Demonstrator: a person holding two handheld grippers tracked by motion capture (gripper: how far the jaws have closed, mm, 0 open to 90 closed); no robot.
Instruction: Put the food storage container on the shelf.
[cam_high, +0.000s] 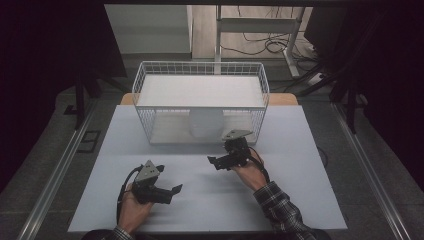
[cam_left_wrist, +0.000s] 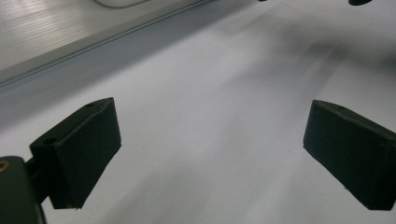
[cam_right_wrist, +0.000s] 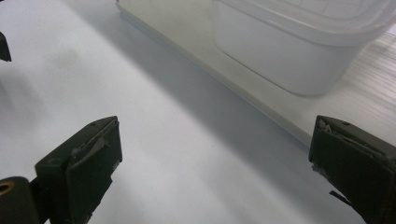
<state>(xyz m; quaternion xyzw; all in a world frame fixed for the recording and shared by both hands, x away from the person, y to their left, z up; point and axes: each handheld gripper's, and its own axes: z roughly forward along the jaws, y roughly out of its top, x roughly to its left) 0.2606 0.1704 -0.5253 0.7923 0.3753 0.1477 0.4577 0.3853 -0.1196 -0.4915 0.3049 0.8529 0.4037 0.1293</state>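
A white wire rack (cam_high: 141, 90) stands at the back of the pale table (cam_high: 300, 175), with a flat white shelf (cam_high: 200, 91) on top. Under the shelf sits a white plastic container (cam_high: 205, 124), seen close in the right gripper view as a translucent tub (cam_right_wrist: 289, 51) on the rack's base board (cam_right_wrist: 187, 51). My right gripper (cam_high: 214, 162) lies just in front of the rack, pointing left, open and empty (cam_right_wrist: 212, 163). My left gripper (cam_high: 174, 191) rests near the front of the table, pointing right, jaws wide apart over bare table (cam_left_wrist: 210, 154).
The rack's base board (cam_left_wrist: 37, 37) runs along the upper left of the left gripper view. Behind the table are a metal desk frame (cam_high: 255, 25) and loose cables (cam_high: 270, 45) on the floor. Dark curtains flank both sides.
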